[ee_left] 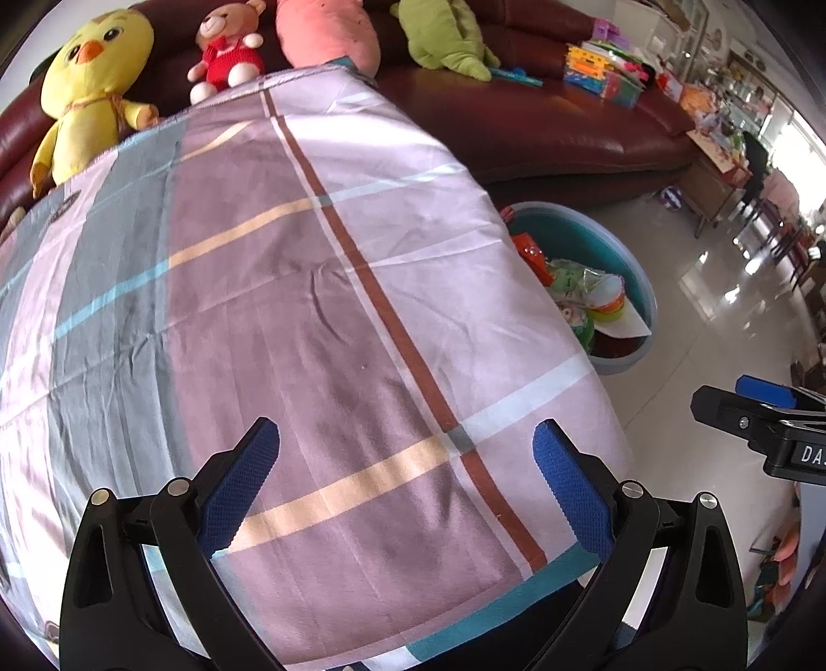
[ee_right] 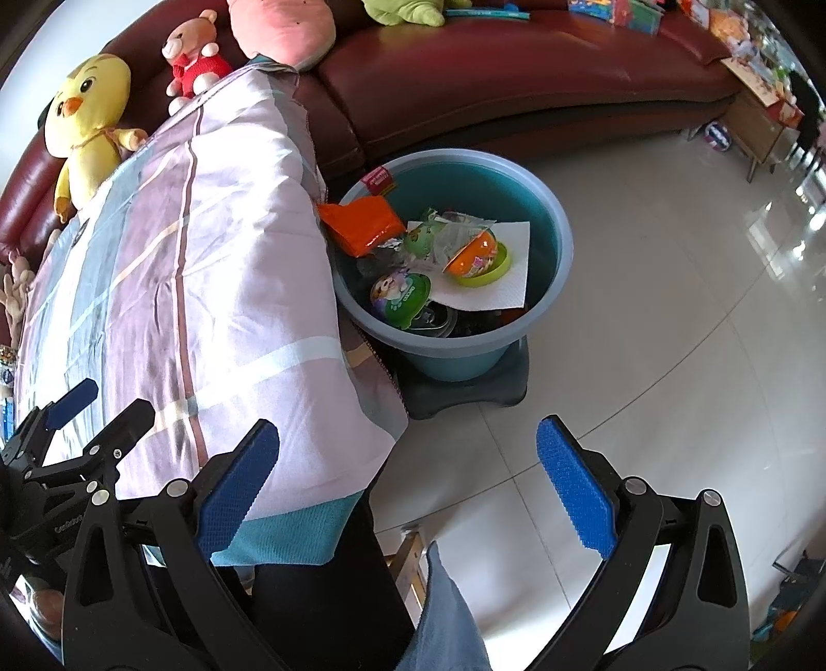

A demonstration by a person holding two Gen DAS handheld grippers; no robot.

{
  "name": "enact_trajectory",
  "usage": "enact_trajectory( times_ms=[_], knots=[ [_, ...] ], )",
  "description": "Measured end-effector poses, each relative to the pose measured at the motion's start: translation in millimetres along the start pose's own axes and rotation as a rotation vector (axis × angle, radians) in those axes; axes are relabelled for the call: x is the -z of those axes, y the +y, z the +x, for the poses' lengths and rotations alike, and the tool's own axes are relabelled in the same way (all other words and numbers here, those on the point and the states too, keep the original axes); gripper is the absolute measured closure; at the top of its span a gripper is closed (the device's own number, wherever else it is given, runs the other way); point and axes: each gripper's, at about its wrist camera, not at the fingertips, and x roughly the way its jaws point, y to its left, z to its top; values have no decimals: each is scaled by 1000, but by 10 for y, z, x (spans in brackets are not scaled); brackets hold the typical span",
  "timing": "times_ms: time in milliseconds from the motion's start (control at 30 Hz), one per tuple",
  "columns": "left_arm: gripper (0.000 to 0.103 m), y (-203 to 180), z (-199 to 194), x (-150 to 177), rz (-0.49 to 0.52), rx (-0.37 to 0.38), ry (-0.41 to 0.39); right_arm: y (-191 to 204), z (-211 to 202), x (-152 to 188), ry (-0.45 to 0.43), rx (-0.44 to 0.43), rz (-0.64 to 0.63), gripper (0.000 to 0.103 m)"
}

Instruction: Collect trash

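Note:
A blue basin [ee_right: 560,242] stands on a dark stool on the floor beside the cloth-covered table [ee_right: 206,258]. It holds trash: an orange wrapper [ee_right: 364,224], a white paper napkin [ee_right: 503,278], an orange and green cup [ee_right: 477,255] and a green lidded cup [ee_right: 400,294]. The same basin [ee_left: 583,227] shows at the table's right edge in the left wrist view. My left gripper [ee_left: 405,485] hovers open over the bare checked cloth [ee_left: 310,309]. My right gripper [ee_right: 408,490] is open above the floor near the table's corner, with nothing between its fingers. The left gripper [ee_right: 98,408] appears at the left of the right wrist view.
A dark red sofa [ee_right: 516,77] runs behind the table with a yellow chick plush [ee_left: 90,88], a small bear [ee_left: 227,51], a pink plush [ee_left: 325,31] and a green plush [ee_left: 444,36]. Colourful boxes [ee_left: 604,72] lie on the sofa. Shiny tiled floor [ee_right: 671,335] spreads to the right.

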Motion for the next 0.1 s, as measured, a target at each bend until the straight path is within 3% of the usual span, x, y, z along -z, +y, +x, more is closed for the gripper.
enact_trajectory(
  times_ms=[100],
  knots=[
    [4,12,7,9,-2,0,1,-15,5,-1,0,4,4,7]
  ],
)
